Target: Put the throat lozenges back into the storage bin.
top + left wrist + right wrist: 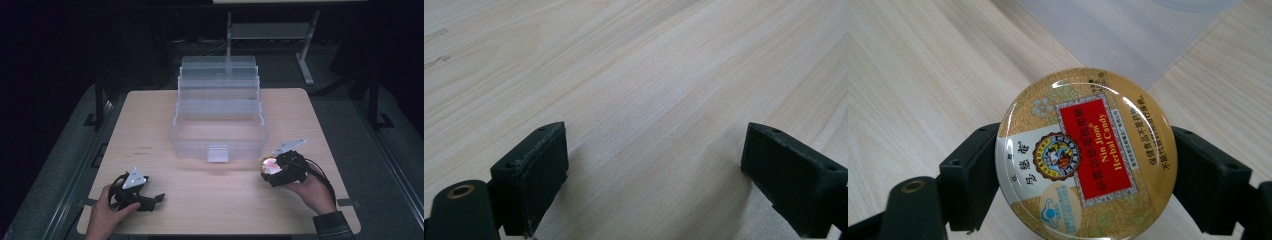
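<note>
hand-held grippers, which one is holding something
The right hand-held gripper: its jaws are clamped on a round gold candy tin with a red label. The left hand-held gripper stands open over bare table.

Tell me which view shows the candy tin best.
The right gripper view: the candy tin sits close up between the right gripper jaws, which clamp its rim, and its gold lid and red "Nin Jiom Herbal Candy" label are readable. In the high view it is a small shiny disc near the clear storage box.
</note>
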A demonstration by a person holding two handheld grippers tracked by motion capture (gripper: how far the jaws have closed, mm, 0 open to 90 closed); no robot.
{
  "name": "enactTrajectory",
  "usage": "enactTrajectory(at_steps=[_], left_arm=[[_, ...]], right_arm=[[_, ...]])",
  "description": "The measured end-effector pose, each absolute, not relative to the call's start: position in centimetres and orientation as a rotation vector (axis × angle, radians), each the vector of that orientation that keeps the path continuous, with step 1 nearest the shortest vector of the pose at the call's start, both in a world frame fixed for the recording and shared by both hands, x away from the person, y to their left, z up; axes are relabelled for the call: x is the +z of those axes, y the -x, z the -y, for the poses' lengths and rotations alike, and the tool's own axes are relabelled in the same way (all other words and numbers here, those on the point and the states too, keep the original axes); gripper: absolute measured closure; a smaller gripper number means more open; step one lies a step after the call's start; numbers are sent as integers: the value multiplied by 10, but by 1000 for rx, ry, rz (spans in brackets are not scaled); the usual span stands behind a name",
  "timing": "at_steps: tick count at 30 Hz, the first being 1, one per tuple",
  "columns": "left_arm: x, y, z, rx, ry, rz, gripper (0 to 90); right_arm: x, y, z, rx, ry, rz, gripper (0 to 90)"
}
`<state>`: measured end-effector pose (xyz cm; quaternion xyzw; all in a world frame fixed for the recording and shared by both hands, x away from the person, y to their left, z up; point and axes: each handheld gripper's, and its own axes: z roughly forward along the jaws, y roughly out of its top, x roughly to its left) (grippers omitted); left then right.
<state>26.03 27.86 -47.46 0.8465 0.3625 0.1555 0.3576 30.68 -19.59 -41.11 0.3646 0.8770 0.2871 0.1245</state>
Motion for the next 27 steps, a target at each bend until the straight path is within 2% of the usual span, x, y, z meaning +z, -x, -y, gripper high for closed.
enactTrajectory(at_steps=[27], left_arm=[[-475, -260, -279, 403, -2186, -934, 107]], right_arm=[[-385, -316, 199, 847, -1036, -2542, 195]])
